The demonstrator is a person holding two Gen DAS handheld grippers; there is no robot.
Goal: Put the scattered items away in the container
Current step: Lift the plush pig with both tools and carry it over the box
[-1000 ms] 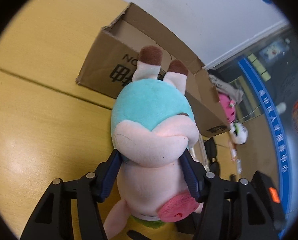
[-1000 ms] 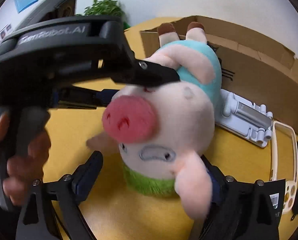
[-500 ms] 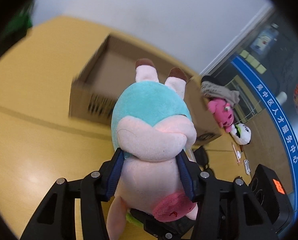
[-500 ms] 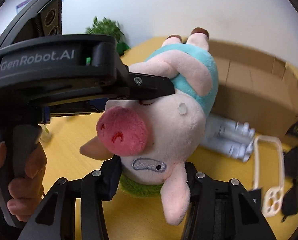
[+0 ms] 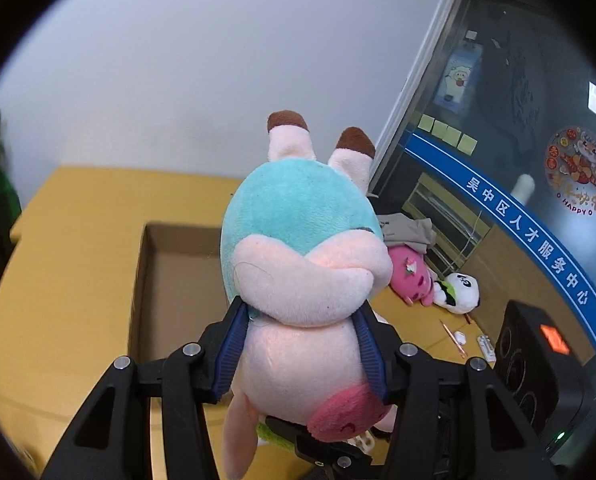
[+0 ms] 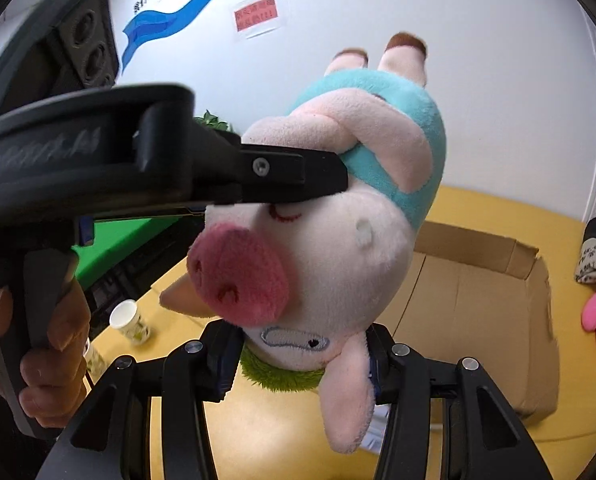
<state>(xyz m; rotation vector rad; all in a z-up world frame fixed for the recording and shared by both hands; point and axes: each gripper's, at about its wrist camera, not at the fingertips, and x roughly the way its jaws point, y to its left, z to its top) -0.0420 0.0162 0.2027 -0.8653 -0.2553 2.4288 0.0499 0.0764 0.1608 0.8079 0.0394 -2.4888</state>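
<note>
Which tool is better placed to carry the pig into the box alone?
Probably the left tool: it clamps the pink plush pig at its neck, facing the open brown cardboard box. The right tool only pinches the head.

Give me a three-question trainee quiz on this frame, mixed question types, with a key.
1. True or false: the plush pig hangs head down, feet up.
2. Which grippers are shut on it? A) left gripper only B) right gripper only C) both
3. What lies inside the cardboard box, as far as its visible part shows?

Key: 1 true. 2 C: each pair of pads presses into the pig. 3 Nothing; the visible floor is bare, though the pig hides part of it.
</note>
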